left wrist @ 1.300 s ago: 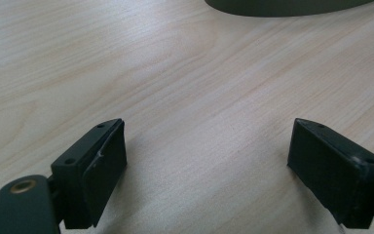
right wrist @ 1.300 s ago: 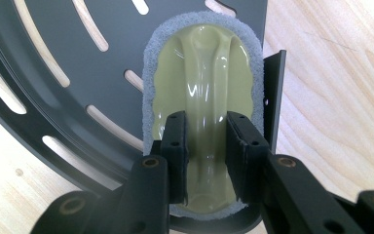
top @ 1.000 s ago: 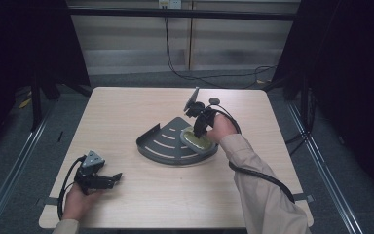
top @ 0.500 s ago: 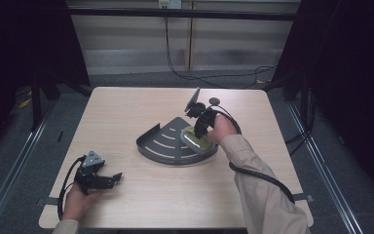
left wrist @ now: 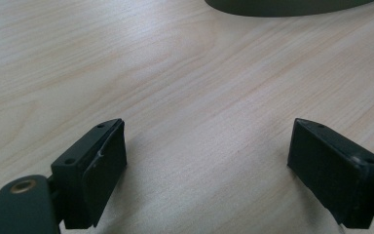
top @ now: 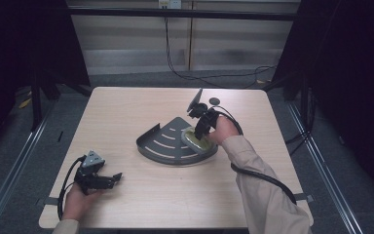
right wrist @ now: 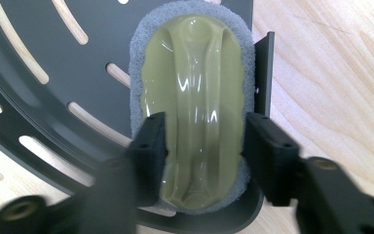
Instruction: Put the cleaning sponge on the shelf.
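A dark grey fan-shaped tray [top: 163, 144] with curved slots lies at the middle of the wooden table. At its right end rests a scrubber [top: 197, 141] with a glossy olive-green grip on a grey pad. My right gripper [top: 199, 130] points down onto it. In the right gripper view the jaws press both sides of the green grip [right wrist: 195, 97], over the slotted tray [right wrist: 39, 97], so the right gripper [right wrist: 205, 146] is shut on the scrubber. My left gripper [top: 114, 179] rests low at the table's front left. It stands open [left wrist: 207, 161] over bare wood, with the tray's rim [left wrist: 282, 6] far ahead.
A small dark round disc [top: 215, 101] lies on the table behind the right hand. The right gripper's cable [top: 263, 178] trails along the sleeve toward the front edge. Black frame posts stand at both sides of the table.
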A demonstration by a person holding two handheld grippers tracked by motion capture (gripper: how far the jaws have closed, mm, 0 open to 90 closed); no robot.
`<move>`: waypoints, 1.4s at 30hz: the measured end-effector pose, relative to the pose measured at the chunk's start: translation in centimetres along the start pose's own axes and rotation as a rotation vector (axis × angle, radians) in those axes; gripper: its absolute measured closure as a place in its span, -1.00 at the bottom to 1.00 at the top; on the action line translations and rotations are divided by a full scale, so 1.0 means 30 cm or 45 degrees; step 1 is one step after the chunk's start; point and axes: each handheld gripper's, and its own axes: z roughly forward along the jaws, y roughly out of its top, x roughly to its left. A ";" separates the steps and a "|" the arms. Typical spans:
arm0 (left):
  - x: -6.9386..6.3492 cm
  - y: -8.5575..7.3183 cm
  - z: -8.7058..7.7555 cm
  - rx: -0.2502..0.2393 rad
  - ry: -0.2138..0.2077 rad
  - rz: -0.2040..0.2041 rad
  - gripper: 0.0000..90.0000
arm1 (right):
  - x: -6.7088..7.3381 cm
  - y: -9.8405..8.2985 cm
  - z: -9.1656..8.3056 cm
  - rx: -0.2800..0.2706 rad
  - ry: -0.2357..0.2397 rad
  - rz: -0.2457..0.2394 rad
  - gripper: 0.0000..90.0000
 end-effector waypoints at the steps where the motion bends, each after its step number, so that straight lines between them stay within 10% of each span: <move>1: 0.000 0.000 0.000 0.000 0.000 0.000 -0.70 | 0.000 0.000 0.000 0.000 0.000 0.000 0.10; 13: 0.000 0.000 0.000 0.000 0.000 0.000 -0.70 | -0.030 -0.040 -0.050 -0.058 0.019 0.053 -0.41; 42: 0.000 0.000 0.000 0.000 0.000 0.000 -0.70 | -0.035 -0.190 -0.126 -0.104 0.062 0.007 -0.65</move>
